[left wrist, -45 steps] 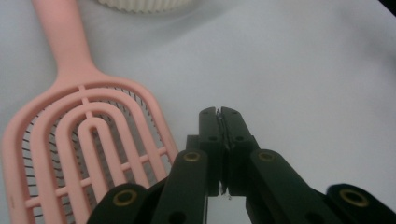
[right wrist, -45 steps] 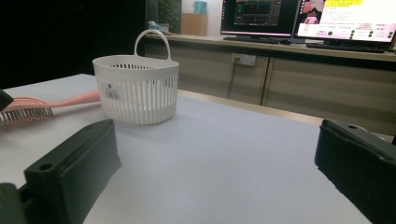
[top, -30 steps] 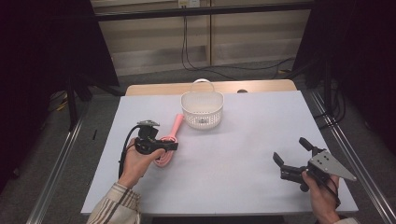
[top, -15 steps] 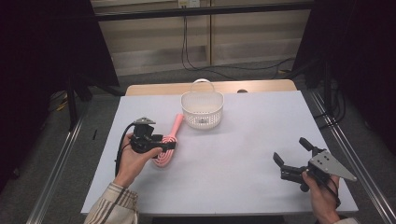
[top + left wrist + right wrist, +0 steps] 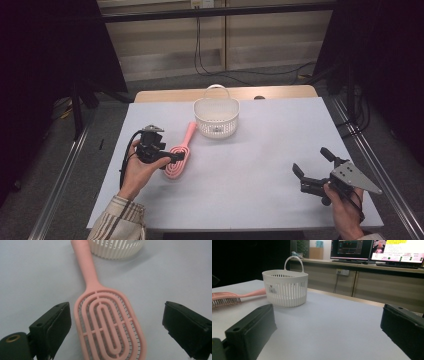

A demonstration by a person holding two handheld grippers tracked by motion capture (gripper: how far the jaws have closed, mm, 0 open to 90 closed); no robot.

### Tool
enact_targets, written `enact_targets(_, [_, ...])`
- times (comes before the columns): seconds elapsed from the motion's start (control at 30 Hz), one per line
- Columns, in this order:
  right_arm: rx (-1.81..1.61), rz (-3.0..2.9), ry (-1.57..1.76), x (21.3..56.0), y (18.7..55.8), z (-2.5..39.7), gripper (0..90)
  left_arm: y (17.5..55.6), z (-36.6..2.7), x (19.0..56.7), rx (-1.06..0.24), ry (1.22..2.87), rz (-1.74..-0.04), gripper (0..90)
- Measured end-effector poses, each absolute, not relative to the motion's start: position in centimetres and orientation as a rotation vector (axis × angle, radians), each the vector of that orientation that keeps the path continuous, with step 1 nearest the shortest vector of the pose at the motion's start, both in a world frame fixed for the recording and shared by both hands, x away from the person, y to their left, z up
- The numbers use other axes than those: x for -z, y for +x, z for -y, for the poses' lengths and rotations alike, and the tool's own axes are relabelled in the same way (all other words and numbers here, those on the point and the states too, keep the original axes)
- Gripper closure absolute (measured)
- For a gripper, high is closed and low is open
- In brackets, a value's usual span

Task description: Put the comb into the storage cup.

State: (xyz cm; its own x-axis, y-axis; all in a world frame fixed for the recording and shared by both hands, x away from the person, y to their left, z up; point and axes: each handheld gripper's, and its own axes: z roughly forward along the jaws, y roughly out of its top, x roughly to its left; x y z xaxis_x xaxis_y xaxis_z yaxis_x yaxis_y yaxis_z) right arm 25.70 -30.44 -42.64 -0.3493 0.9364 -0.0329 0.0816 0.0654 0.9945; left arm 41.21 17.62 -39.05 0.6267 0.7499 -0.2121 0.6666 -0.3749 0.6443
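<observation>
Brush (image 5: 107,322) betw. wide-open left gripper (image 5: 115,325) jaws, untouched; right gripper (image 5: 312,167) open too; bristles seen from right gripper view.

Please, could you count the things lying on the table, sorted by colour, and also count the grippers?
Pink: 1, the hairbrush.
White: 1, the basket.
Black grippers: 2, the left gripper and the right gripper, both open.
Total: 4.

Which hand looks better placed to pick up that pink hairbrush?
Left. The left gripper has its open jaws on either side of the pink hairbrush, while the right gripper sits far across the table.
</observation>
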Motion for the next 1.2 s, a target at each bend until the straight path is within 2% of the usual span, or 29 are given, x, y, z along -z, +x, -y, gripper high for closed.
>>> enact_targets(0.07, [-1.382, -1.562, 1.05, 42.6, 25.7, 30.4, 0.0, 41.4, -17.6, 39.2, -0.146, 2.137, -1.127, 5.2])
enact_targets(0.23, [-1.384, -1.563, 1.048, 42.7, 25.7, 30.4, 0.0, 41.4, -17.9, 39.0, -0.137, 2.133, -1.132, 5.1])
enact_targets(0.33, [-1.385, -1.563, 1.05, 42.7, 25.7, 30.4, 0.0, 41.5, -17.9, 39.0, -0.192, 2.121, -1.15, 5.1])
enact_targets(0.6, [-1.383, -1.566, 1.051, 42.7, 25.8, 30.4, 0.0, 42.1, -18.3, 38.9, -0.216, 2.106, -1.206, 5.1])
enact_targets(0.73, [-1.378, -1.569, 1.053, 42.7, 25.8, 30.4, 0.0, 42.9, -18.3, 38.9, -0.127, 2.165, -1.217, 5.4])
enact_targets(1.2, [-1.371, -1.578, 1.055, 42.8, 25.8, 30.4, 0.0, 44.6, -16.2, 39.5, -0.079, 2.288, -1.176, 5.0])
